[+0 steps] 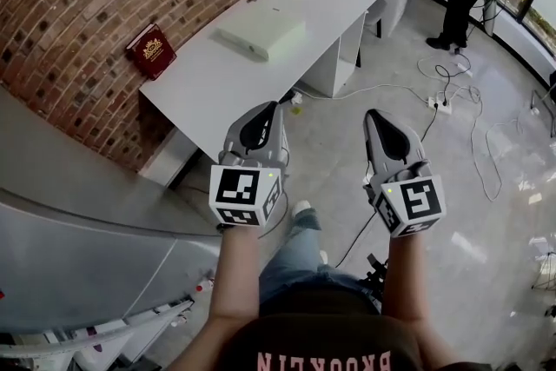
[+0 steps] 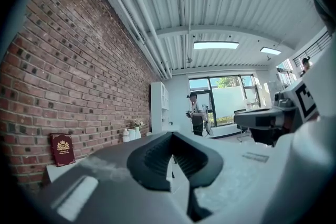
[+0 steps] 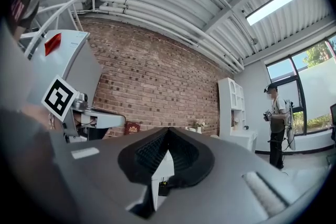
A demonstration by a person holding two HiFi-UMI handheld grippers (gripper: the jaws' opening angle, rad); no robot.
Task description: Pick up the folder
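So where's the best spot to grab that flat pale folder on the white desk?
Probably the edge of the flat pale folder that faces the white desk's open front, coming in level from there: it lies flat, so only an edge can be pinched.

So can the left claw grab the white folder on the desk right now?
Probably not yet: the left claw is shut and looks short of the desk, with the white folder lying farther along its top. Nothing stands in between, though.
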